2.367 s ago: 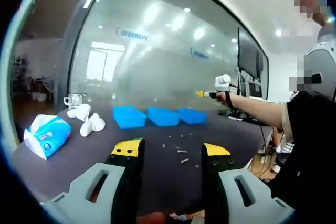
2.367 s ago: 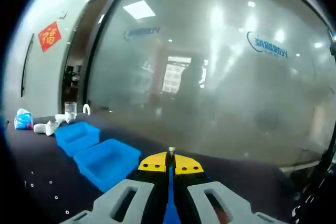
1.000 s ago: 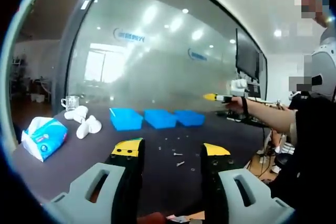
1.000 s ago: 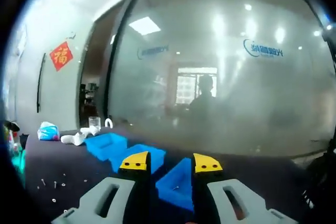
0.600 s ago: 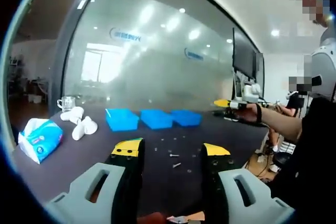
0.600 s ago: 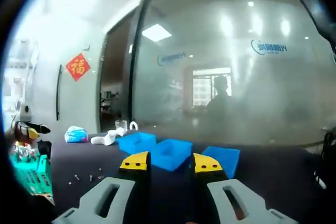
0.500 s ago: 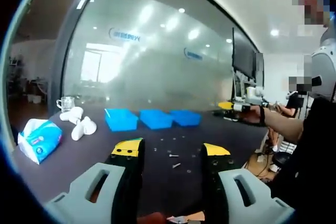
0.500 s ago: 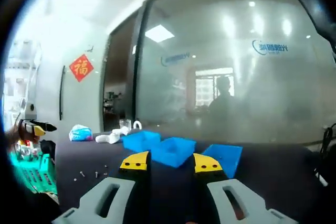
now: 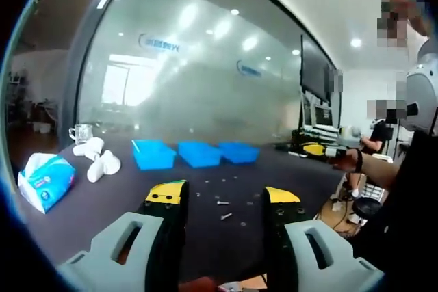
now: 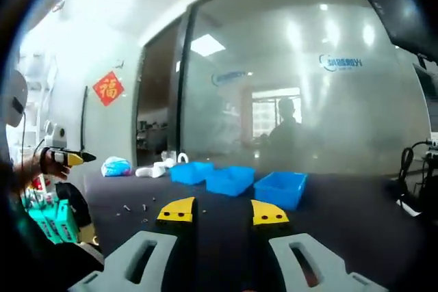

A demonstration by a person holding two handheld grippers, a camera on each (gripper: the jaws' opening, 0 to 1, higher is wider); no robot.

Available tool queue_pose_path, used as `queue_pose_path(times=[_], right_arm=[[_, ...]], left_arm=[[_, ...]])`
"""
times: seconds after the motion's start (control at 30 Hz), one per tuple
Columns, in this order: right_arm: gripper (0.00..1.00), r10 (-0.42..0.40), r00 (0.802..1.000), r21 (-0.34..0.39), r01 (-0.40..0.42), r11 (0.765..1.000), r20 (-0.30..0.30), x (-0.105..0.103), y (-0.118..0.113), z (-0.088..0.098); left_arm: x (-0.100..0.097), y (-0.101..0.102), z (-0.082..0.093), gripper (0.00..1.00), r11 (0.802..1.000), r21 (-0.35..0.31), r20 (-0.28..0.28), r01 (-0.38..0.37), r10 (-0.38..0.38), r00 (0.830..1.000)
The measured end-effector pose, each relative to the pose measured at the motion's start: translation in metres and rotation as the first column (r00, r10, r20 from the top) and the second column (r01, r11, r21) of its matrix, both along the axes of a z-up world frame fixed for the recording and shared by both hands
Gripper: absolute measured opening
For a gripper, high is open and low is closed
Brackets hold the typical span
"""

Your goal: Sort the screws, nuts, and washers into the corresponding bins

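Three blue bins (image 9: 199, 153) stand in a row at the far side of the dark table (image 9: 102, 203); in the right gripper view the bins (image 10: 231, 179) lie ahead, left of centre. Small screws, nuts and washers (image 9: 222, 204) lie scattered on the table in front of my left gripper (image 9: 224, 196), which is open and holds nothing. My right gripper (image 10: 222, 211) is also open with nothing between its yellow tips. It enters the left gripper view from the right, as the right gripper (image 9: 309, 149) in a hand. The loose hardware (image 10: 133, 208) lies to its left.
A blue-and-white tissue pack (image 9: 42, 179), white rolled items (image 9: 96, 158) and a glass cup (image 9: 80, 133) sit at the table's left end. A frosted glass wall runs behind the table. A green crate (image 10: 48, 217) stands beside the table's near edge. Monitors stand at the far right (image 9: 315, 87).
My right gripper, shut on a small screw above the bins 2.4 s ago, has opened and pulled back and lower, away from the bins. The left gripper has barely moved.
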State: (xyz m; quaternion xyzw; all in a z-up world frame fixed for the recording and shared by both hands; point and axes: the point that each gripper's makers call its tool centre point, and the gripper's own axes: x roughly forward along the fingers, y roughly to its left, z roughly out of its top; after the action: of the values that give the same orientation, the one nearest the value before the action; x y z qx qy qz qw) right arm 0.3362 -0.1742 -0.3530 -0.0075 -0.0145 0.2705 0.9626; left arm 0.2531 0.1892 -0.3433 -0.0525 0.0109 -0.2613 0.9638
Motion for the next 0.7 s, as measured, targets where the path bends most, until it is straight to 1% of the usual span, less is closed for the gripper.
queue_pose_path(times=[0.17,0.27,0.33,0.5,0.6,0.67,0.7], right_arm=[[0.25,-0.010,1.000,-0.007,0.010,1.000,-0.015,-0.013,-0.006,-0.008],[0.25,0.003,0.999,0.018,-0.002,1.000,-0.041,-0.022,-0.009,-0.011],[0.25,0.008,0.999,0.013,-0.007,1.000,-0.048,-0.027,-0.009,-0.013],[0.25,0.046,0.997,-0.037,-0.049,0.998,-0.064,-0.034,-0.004,-0.019],[0.25,0.066,0.995,-0.073,-0.072,0.995,-0.072,-0.032,0.000,-0.023],[0.25,0.090,0.993,-0.081,-0.096,0.992,-0.074,-0.031,0.004,-0.023],[0.25,0.118,0.989,-0.060,-0.124,0.991,-0.088,-0.032,0.007,-0.022]], left_arm=[[-0.001,-0.004,-0.002,0.38,1.000,0.003,-0.005,0.013,-0.013,1.000],[-0.001,-0.004,-0.003,0.38,1.000,0.007,-0.009,0.015,-0.015,1.000],[-0.001,-0.005,-0.004,0.38,1.000,0.006,-0.012,0.016,-0.016,1.000],[-0.002,-0.009,-0.007,0.38,1.000,0.008,-0.016,0.025,-0.025,1.000],[-0.002,-0.012,-0.007,0.38,1.000,0.010,-0.018,0.029,-0.029,0.999],[-0.003,-0.014,-0.007,0.38,0.999,0.016,-0.016,0.035,-0.034,0.999],[-0.003,-0.014,-0.007,0.38,0.999,0.017,-0.015,0.037,-0.036,0.999]])
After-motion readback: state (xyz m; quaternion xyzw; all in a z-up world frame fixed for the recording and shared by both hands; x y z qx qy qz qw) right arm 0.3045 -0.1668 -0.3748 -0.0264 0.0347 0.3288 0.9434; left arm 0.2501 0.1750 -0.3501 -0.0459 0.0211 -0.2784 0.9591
